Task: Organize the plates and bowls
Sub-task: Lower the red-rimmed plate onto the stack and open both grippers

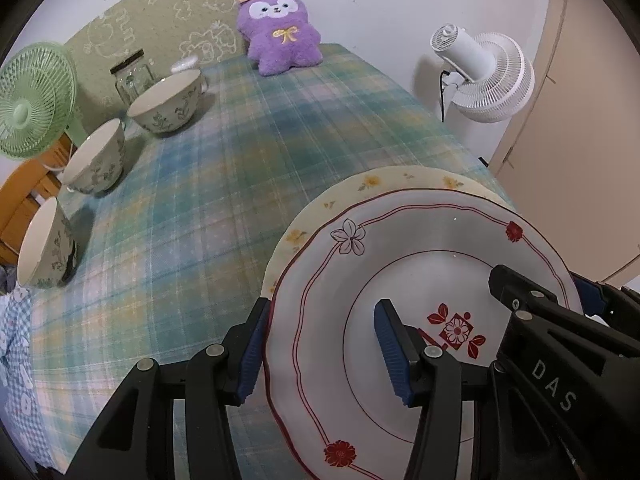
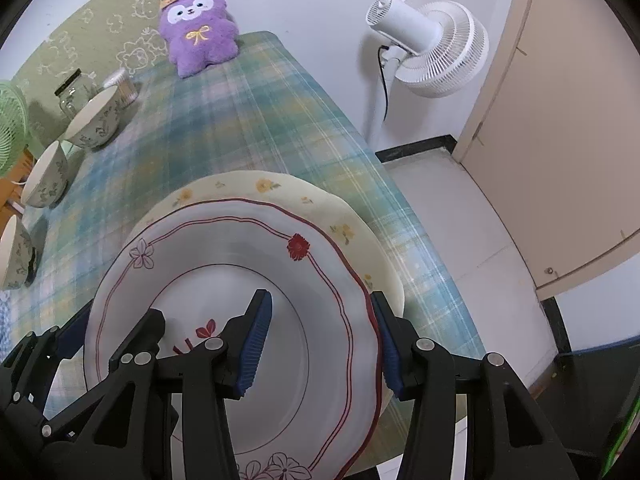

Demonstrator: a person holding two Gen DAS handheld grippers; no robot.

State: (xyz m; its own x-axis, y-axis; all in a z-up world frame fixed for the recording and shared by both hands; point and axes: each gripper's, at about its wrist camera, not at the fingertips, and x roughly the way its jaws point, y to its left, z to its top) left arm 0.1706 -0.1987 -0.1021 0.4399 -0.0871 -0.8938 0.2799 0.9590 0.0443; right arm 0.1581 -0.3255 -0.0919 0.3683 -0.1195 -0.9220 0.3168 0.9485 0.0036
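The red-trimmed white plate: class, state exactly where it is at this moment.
The red-trimmed white plate lies on the yellow-flowered plate at the near right of the plaid-covered table, with the left gripper and right gripper straddling opposite rims.

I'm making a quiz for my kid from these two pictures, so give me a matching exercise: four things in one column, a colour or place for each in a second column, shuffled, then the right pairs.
Things:
1. plush toy
2. red-trimmed plate
3. yellow-flowered plate
4. desk fan

Descriptions:
A. pale green, at the table's left edge
B. purple, at the far end of the table by the wall
C. lying underneath another plate
D. on top of the stack, between the fingers of both tools

Pairs: 1-B, 2-D, 3-C, 4-A
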